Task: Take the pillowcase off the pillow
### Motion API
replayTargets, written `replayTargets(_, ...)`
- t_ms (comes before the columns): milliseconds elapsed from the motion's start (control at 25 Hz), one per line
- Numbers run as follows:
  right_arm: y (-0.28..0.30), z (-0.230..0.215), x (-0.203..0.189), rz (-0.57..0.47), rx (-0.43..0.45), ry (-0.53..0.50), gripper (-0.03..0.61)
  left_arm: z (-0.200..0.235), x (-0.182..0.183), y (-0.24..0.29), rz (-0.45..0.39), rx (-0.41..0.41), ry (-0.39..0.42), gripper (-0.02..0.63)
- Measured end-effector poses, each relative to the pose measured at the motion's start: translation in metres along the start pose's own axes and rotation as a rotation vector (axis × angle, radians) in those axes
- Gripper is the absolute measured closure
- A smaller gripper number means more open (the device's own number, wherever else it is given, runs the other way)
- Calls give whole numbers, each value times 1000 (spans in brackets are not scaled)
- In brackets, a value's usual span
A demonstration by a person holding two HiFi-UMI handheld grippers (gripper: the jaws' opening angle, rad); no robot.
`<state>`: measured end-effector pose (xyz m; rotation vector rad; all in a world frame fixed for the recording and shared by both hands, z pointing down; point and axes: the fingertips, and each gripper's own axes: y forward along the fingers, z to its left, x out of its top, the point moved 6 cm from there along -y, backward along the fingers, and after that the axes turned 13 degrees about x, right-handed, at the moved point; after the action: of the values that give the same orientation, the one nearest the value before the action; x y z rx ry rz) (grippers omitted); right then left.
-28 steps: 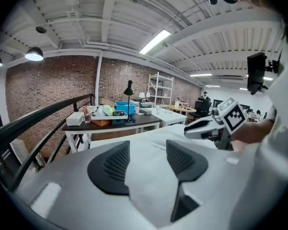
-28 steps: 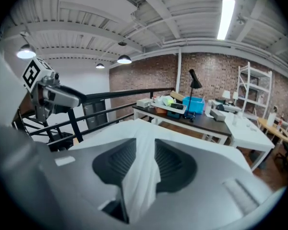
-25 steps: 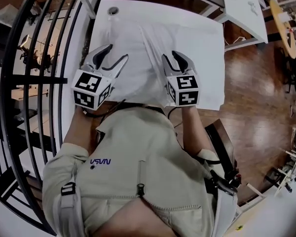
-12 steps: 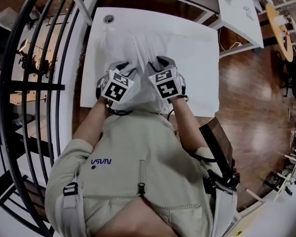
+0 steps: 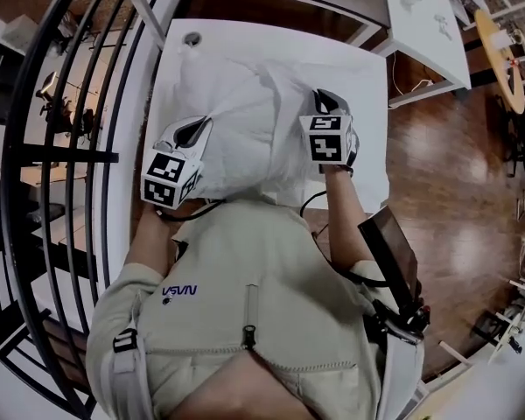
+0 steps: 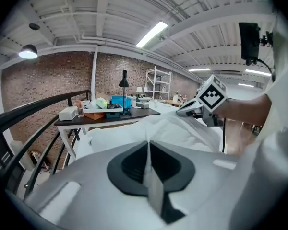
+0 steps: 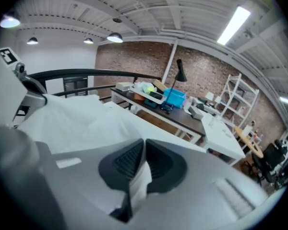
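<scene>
One white table (image 5: 367,68) is spread under the work, and on it one pillow (image 5: 217,81) is laid, covered by one white pillowcase (image 5: 262,151). The pillowcase is held by two grippers, the left gripper (image 5: 195,129) at its near left part and the right gripper (image 5: 328,103) at its right side, well apart. Both pairs of jaws have just been closed, and one thin fold of the white cloth is pinched in each.

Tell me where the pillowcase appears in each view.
Head view: pillowcase in the centre, on the white table.
Left gripper view: pillowcase at centre, pinched in the left gripper.
Right gripper view: pillowcase at left and centre, pinched in the right gripper.
Shared landmark: the dark desk beyond the table.
</scene>
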<state>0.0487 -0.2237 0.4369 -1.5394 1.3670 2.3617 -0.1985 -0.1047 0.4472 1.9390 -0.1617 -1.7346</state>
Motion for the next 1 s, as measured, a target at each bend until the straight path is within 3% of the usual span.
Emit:
replayTargets(120,-7,-23,-38,38,-45,77,569,4,-14,-14,14,-12,-60,601)
replayTargets(240,-6,-17,-66,57,-47,109,569,2,-37,-13,56,-24,-137,601)
replayTargets(360,-1,-4,-67,48,-27,87,569,5,-56,-2,87,-23,-209,601)
replayTargets(440,2,-2,-66,49,-12,73,569,5,-59,8,103,-37,-212,600)
replayTargets(520,5,-2,-67,52,-10,57,569,3,-52,16,113,-57,-173,595)
replayTargets(600,6,-1,-71,43,-12,57,568,0,-37,17,94,-54,-79,569)
replayTargets(720,5,4,-73,27,-14,55,568,-3,-3,10,-19,7,88,557)
replayTargets(800,4,8,-74,25,-14,32,568,0,18,14,-104,51,142,563)
replayTargets(880,3,11,-74,17,-15,15,568,5,32,34,-133,70,179,550)
replayTargets(1000,2,12,-76,18,-16,20,568,13,31,85,-60,79,219,417)
